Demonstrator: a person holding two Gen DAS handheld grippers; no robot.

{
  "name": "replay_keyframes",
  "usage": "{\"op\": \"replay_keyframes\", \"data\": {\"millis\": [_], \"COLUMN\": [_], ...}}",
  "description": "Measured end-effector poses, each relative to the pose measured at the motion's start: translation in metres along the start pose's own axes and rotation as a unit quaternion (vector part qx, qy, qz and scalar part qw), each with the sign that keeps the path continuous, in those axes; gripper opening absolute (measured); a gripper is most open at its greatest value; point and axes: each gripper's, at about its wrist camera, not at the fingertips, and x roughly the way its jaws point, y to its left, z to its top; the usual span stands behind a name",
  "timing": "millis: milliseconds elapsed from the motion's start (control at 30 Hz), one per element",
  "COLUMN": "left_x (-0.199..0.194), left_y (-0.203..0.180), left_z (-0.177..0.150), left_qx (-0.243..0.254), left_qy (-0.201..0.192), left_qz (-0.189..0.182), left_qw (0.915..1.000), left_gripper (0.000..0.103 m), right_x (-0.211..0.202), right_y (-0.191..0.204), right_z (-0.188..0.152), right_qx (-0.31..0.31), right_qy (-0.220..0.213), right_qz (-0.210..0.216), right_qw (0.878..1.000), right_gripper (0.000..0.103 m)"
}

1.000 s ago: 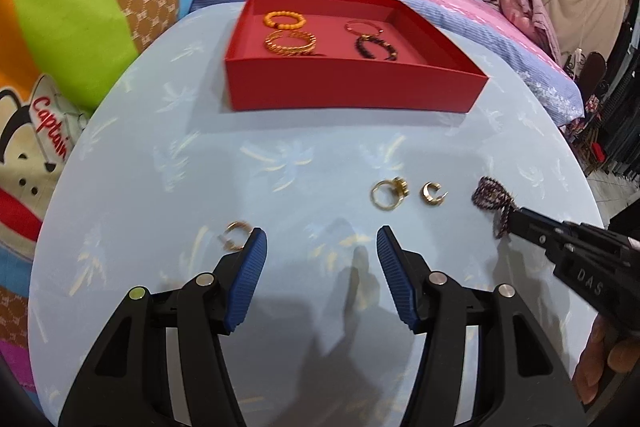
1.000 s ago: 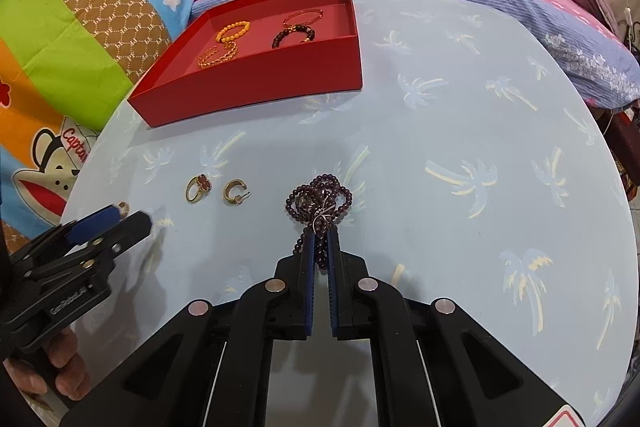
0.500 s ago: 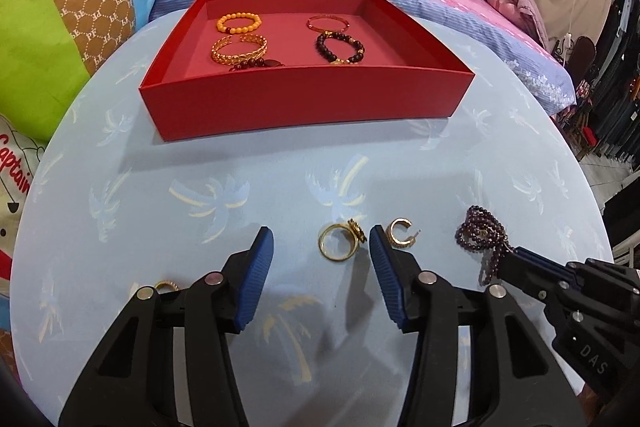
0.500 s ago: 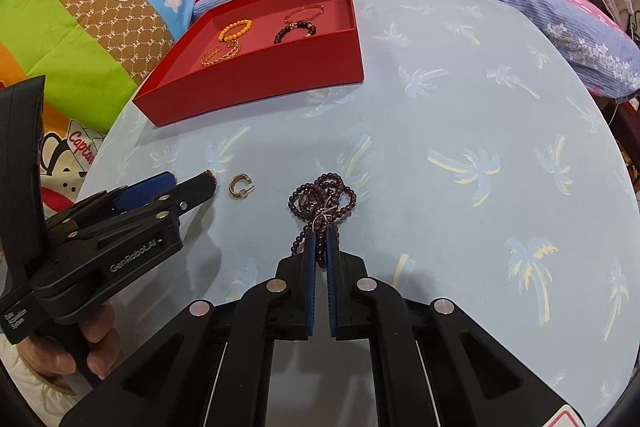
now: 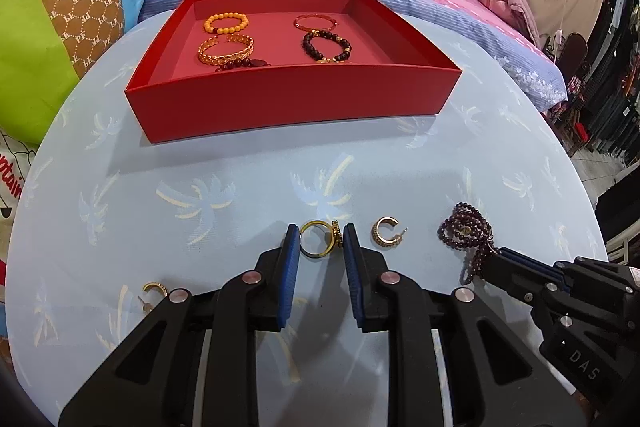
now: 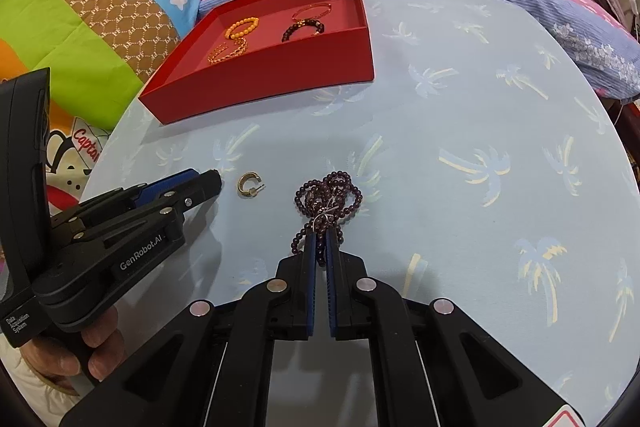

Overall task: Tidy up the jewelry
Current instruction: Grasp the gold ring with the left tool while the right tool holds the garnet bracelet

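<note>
From the left wrist view, the thin gold metal ring with a small dark-stone setting lies flat on the pale blue cloth with palm-tree print, directly between the two blue ribbed pads of the left gripper. The jaws are closing on it; the setting at the ring's right side touches the right pad, but on the left I cannot tell if the pad already presses the band. The ring's widest line, band to setting, runs across from pad to pad. Just right lies a C-shaped gold hoop earring, and a second gold hoop earring sits at the lower left. Beyond, the shallow red cardboard tray holds several bracelets.

From the right wrist view, the right gripper is closed on the tail of a bunched strand of small dark purple beads, which rests on the cloth ahead of it. The tray stands well apart, up and left.
</note>
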Motion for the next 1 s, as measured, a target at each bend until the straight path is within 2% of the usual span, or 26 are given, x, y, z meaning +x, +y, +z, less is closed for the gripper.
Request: {"op": "replay_keyframes", "data": {"millis": [33, 233, 733, 767, 833, 900, 1000], "left_x": [-0.002, -0.011, -0.025, -0.025, -0.021, -0.018, -0.012], "left_y": [0.0, 0.001, 0.01, 0.01, 0.01, 0.01, 0.009], "left_z": [0.0, -0.002, -0.011, -0.01, -0.007, -0.005, 0.0], "left_qx": [0.001, -0.003, -0.018, -0.021, -0.023, -0.024, -0.024], "left_qy": [0.0, 0.002, 0.001, 0.0, -0.002, -0.004, -0.004], "left_qz": [-0.003, -0.008, -0.014, -0.015, -0.01, -0.002, 0.003], "left_qw": [1.0, 1.0, 0.9997, 0.9997, 0.9997, 0.9997, 0.9997], "left_gripper": [0.007, 0.0, 0.001, 0.003, 0.02, 0.033, 0.036], "right_x": [-0.002, -0.015, -0.031, -0.031, -0.03, -0.03, -0.029], "right_y": [0.001, 0.004, 0.013, 0.014, 0.013, 0.013, 0.013], "right_z": [0.0, 0.006, 0.01, 0.01, 0.01, 0.01, 0.01], "right_qx": [0.0, -0.003, -0.011, -0.011, -0.01, -0.01, -0.009], "right_qy": [-0.002, -0.018, -0.036, -0.035, -0.034, -0.033, -0.032], "right_qz": [0.002, 0.006, 0.014, 0.014, 0.015, 0.015, 0.014], "right_qw": [1.0, 1.0, 0.999, 0.999, 0.999, 0.999, 0.999], "right_gripper": [0.004, 0.004, 0.004, 0.004, 0.004, 0.004, 0.004]}}
